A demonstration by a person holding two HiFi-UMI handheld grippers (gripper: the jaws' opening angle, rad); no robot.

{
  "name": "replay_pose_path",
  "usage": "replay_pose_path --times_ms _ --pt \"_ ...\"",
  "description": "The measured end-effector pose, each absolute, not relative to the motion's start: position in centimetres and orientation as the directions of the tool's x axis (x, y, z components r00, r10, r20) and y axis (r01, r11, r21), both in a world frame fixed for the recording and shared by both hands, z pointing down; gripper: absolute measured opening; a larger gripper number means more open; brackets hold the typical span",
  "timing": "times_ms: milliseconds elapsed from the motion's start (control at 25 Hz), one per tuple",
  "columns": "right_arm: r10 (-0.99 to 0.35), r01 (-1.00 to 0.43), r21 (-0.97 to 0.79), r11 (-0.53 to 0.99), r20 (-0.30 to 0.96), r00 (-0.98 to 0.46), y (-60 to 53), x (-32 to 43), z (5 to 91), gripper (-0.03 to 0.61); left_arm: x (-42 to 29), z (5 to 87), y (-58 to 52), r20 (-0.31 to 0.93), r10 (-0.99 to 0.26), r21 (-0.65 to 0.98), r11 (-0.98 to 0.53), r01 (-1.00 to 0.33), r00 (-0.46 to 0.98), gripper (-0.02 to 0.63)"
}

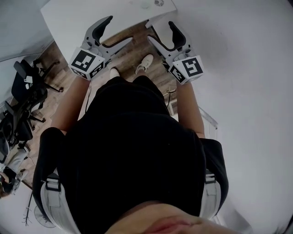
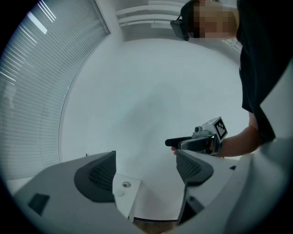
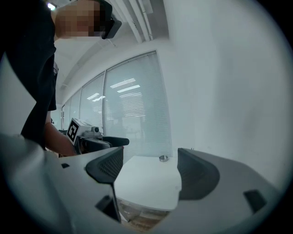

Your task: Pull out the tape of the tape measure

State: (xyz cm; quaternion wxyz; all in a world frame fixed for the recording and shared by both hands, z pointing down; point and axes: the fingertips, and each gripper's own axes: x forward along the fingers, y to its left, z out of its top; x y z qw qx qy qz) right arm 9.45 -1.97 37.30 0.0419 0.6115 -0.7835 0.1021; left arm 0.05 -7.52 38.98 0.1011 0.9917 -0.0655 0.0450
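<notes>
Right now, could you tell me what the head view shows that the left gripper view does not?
Only the head view: the person's shoes and the chairs. Only the left gripper view: the window blinds. Both: the table, the left gripper and the right gripper, each open and empty.

The tape measure (image 3: 163,158) was a small, round, greyish case lying flat and alone on the white table (image 3: 146,183), close to the table's far edge, too small in every view to show its tape.
</notes>
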Motion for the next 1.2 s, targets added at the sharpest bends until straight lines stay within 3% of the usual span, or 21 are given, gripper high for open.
replay_pose_path --times_ms 400,640,1200 --pt "-0.877 -0.908 -0.152 0.389 0.239 -0.416 -7.5 17.3 42.8 0.333 8.9 44.5 -12.2 0.208 -0.234 0.199 -0.940 -0.276 0.950 0.410" --pt "-0.833 -0.891 -0.205 0.406 0.318 -0.453 -9.5 18.7 47.5 0.322 9.8 48.0 -14.2 0.299 -0.241 0.173 -0.938 -0.301 0.923 0.410" --pt "-0.806 -0.944 -0.189 0.271 0.491 -0.330 -13.4 20.8 58.8 0.287 15.3 57.9 -19.0 0.430 0.030 0.125 -0.992 -0.026 0.902 0.385"
